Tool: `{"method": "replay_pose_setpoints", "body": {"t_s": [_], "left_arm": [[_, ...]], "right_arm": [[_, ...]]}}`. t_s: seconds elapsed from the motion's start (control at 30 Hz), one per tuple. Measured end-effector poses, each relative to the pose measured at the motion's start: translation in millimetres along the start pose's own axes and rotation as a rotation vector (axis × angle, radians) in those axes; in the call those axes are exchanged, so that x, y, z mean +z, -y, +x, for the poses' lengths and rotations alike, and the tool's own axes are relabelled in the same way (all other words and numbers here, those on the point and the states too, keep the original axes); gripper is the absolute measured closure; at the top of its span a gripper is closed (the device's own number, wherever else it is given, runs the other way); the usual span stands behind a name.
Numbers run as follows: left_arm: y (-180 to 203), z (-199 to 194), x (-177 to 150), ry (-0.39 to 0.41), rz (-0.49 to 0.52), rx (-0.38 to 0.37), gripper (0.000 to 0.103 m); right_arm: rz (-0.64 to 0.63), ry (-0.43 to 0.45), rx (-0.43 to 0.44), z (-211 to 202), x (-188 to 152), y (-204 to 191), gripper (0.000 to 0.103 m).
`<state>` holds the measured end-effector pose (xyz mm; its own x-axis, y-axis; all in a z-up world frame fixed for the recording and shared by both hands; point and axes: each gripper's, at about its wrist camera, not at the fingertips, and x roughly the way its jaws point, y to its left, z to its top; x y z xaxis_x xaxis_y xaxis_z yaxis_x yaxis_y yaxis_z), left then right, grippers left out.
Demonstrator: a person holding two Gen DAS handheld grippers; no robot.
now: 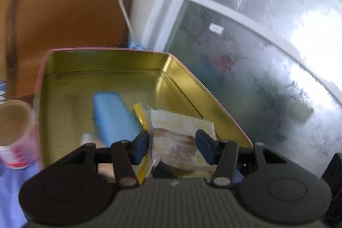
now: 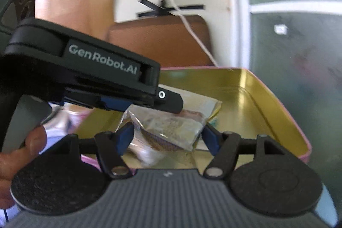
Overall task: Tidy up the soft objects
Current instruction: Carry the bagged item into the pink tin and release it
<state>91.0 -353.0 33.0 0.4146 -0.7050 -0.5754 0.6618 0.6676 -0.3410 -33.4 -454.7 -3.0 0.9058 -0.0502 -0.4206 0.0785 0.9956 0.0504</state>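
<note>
Left hand-held gripper (image 1: 172, 147) pinches clear plastic snack packet (image 1: 177, 142) over gold-lined pink metal tin (image 1: 102, 63). Right hand-held gripper (image 2: 167, 138) pinches second clear crinkled packet (image 2: 168, 131) above same tin, beside left one.

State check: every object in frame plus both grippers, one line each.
Gold-lined rectangular tin: open, no lid on it.
Blue oblong case: lying inside the tin.
Clear plastic packet, brown contents: between left gripper's pads, seemingly gripped.
Clear bag, patterned cloth item inside: between right gripper's pads, seemingly gripped.
Paper cup: tilted, beside the tin.
</note>
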Motion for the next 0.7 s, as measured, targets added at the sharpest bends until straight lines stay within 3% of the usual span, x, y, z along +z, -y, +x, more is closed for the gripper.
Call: {"method": "replay_pose_setpoints", "body": {"t_s": [0.17,0.3,0.4,0.47,0.7], "left_arm": [[16,20,-3,-0.025,0.026,0.019,0.054],[11,-1,-5,0.014,0.023,0.026,0.054],[0,-26,-7,0.040,-0.006,0.019,0.054],[-9,-44,-13,0.051,-0.018,0.023,0.054],[-62,-117,-59,0.089,-0.053,0.113,0.054]], "right_arm": [[0.020,-0.009,-0.110,8,-4,28,0.024],[0.048,0.060,-0.098,-16,-8,33,0.025],[0.053,0.102,-0.069,-29,-8,27,0.035],[0.065,0.099,-0.049,-29,-6,20,0.048],[0.029,0.106,0.093,-34,-6,-36,0.052]]}}
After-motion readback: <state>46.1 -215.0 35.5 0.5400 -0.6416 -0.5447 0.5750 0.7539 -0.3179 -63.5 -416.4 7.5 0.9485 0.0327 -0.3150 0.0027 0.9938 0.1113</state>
